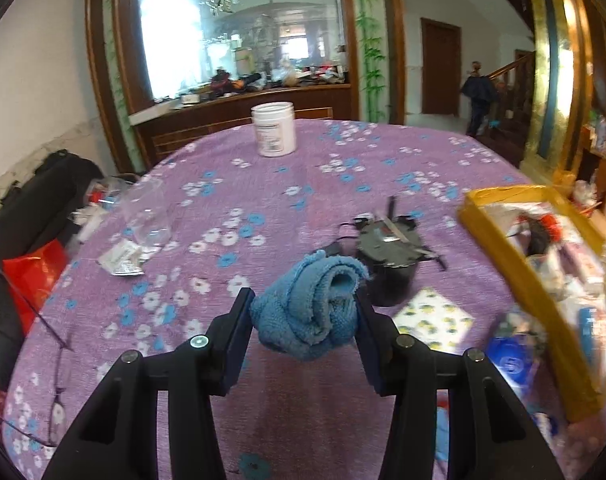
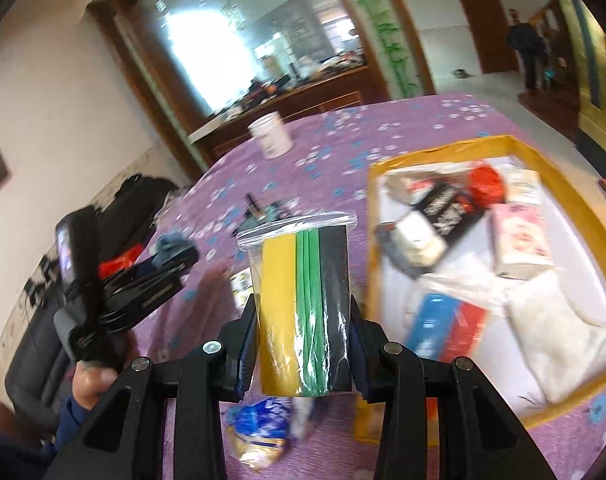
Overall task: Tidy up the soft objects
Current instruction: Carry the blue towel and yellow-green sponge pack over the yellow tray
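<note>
**Both claws loaded, box waiting on the right**

While both loads hang above the table, I'm reading them from the closest thing outward. My left gripper (image 1: 303, 316) is closed on the blue towel (image 1: 311, 308), a rolled, floppy bundle pinched across its middle; it bulges out past the pads and droops below them, so it looks light, squashy and grippy, not likely to slide. My right gripper (image 2: 303, 320) is clamped on the bag of foam sheets (image 2: 303, 304), a clear zip bag with yellow, green and black sheets standing upright. That plastic skin looks slick and the sheets bend easily, so I judge a grip low across the flat stack, as it sits now, safer than the loose top flap.

Just beyond the towel sit a dark gadget (image 1: 387, 248) and a patterned napkin (image 1: 435, 320) on the purple tablecloth (image 1: 303, 184). To the right lies the yellow box (image 2: 455, 148), already crowded with packets and cloth, probably where both go. Farthest off stands a white jar (image 1: 273, 128) near the table's far edge.
</note>
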Demonstrator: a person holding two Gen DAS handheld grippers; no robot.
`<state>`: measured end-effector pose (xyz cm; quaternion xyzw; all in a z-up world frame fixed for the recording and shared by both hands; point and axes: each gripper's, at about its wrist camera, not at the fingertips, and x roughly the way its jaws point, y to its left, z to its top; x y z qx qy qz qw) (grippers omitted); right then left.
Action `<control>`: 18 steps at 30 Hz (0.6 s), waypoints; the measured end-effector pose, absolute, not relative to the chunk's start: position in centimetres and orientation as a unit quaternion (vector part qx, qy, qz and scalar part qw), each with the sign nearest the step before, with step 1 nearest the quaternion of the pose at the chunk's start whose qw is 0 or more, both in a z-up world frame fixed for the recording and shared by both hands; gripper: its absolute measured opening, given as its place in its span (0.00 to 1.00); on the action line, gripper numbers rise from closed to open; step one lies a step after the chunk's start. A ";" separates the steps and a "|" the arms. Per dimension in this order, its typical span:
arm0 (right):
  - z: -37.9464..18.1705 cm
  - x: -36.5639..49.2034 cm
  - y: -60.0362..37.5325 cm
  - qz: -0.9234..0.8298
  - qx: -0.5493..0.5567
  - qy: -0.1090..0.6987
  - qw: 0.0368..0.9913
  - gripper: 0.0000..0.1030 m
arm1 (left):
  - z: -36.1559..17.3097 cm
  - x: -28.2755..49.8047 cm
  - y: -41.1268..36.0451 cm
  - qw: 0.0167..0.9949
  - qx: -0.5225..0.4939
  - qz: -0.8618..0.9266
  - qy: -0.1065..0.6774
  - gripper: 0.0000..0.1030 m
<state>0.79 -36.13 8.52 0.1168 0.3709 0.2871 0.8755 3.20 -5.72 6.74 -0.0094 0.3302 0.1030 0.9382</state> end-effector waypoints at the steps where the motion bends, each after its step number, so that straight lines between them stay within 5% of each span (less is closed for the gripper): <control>1: 8.6 0.7 -36.8 0.282 0.123 0.371 0.876 0.41 | 6.9 3.1 -5.7 0.939 -0.016 0.094 0.331 0.46; 18: 8.5 1.0 -47.9 0.179 0.215 0.344 0.896 0.41 | 9.4 3.4 -14.4 0.940 0.001 -0.016 0.341 0.46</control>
